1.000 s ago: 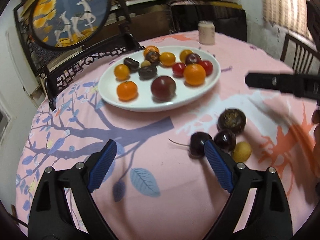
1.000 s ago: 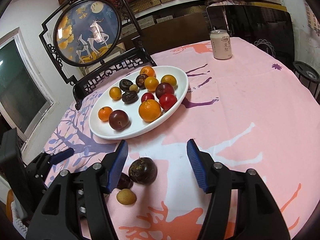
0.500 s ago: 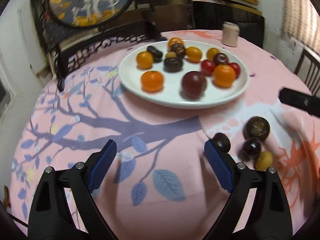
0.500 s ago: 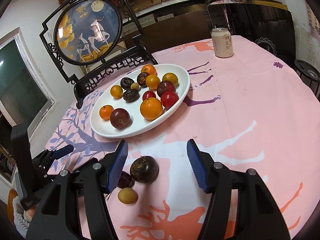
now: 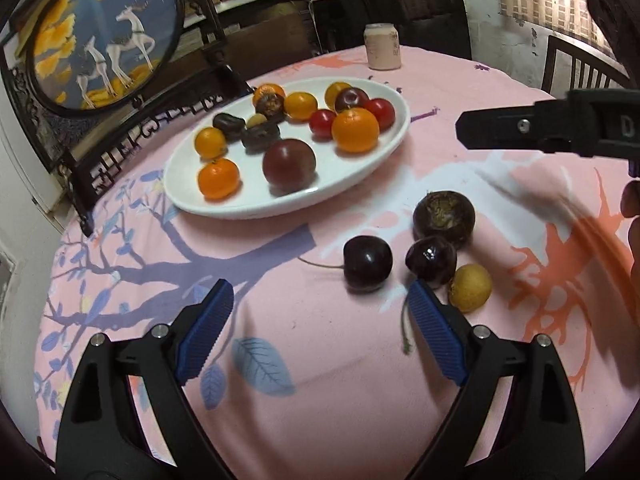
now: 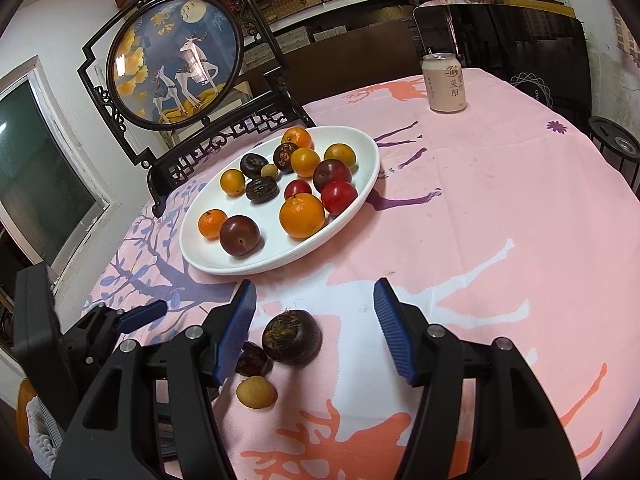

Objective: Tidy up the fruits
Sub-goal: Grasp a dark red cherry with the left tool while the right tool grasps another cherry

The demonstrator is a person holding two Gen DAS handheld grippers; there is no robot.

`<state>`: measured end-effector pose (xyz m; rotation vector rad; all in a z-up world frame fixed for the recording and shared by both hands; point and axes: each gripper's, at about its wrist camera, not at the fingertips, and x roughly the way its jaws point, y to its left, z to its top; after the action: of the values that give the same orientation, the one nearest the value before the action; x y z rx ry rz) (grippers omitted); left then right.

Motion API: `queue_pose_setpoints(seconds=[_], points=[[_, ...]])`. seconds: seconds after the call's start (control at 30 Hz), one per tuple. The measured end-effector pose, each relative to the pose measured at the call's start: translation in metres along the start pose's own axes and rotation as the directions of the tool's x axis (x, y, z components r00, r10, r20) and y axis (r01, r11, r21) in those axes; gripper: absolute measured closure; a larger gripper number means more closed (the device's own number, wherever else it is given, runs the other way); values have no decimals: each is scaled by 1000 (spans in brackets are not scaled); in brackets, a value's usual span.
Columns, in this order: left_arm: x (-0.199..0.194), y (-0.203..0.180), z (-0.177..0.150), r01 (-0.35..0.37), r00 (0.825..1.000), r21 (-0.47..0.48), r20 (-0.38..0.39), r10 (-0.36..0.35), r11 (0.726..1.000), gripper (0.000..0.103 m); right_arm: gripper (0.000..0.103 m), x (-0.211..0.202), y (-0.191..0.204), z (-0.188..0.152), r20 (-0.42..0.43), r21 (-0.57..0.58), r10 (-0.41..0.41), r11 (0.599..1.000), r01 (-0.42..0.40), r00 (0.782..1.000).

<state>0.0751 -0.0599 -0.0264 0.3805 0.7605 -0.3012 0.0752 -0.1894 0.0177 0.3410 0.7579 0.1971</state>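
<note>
While both grippers gape empty, loose fruits (image 5: pixel 400 256) sit beside the plate rim (image 5: pixel 280 210).

Both tools look alike: the left gripper (image 5: pixel 320 312) and the right gripper (image 6: pixel 314 320) have matte black plastic arms with triangular cut-outs, silver screw heads just behind the fingers, and ribbed blue pads (image 5: pixel 434 334) lining the inner faces. A white letter, possibly "D", marks the right one's side.

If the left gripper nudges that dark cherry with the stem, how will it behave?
The cherry looks round and glossy, so it will likely roll on the cloth and may slip between hard pads. Its thin stem probably just bends.
</note>
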Motion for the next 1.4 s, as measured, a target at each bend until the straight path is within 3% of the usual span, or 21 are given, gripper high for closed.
queue_pose_setpoints(seconds=[0.13, 0.27, 0.57, 0.63, 0.67, 0.83, 1.0, 1.07, 1.2, 1.4], points=[[13, 14, 8, 21, 999, -60, -29, -22, 998, 32, 41, 1, 0, 0, -5, 3, 4, 1000, -4, 1000], [20, 17, 13, 30, 999, -77, -27, -32, 997, 45, 42, 1, 0, 0, -5, 4, 5, 1000, -5, 1000], [31, 20, 23, 80, 996, -104, -35, -84, 991, 55, 42, 6, 0, -2, -26, 3, 12, 1000, -12, 1000], [30, 16, 22, 86, 995, -84, -37, -89, 993, 72, 42, 6, 1, -2, -27, -1, 12, 1000, -12, 1000], [29, 15, 21, 91, 995, -79, -36, -94, 993, 74, 42, 6, 1, -2, -26, -2, 13, 1000, -13, 1000], [19, 24, 14, 23, 999, -99, -20, -25, 995, 75, 42, 6, 1, -3, -32, -2, 23, 1000, -23, 999], [11, 58, 4, -55, 998, -217, -31, 49, 975, 75, 42, 2, 13, -14, -54, -44, 61, 997, -63, 997], [14, 66, 3, -59, 998, -251, -47, 48, 966, 75, 42, -4, 28, -26, -51, -104, 65, 992, -70, 997], [22, 66, 2, -67, 996, -246, -76, 50, 967, 75, 53, -4, 52, -41, -64, -204, 85, 974, -96, 994], [23, 66, 0, -68, 996, -248, -80, 49, 966, 74, 54, 11, 75, -53, -102, -323, 48, 943, -78, 994]])
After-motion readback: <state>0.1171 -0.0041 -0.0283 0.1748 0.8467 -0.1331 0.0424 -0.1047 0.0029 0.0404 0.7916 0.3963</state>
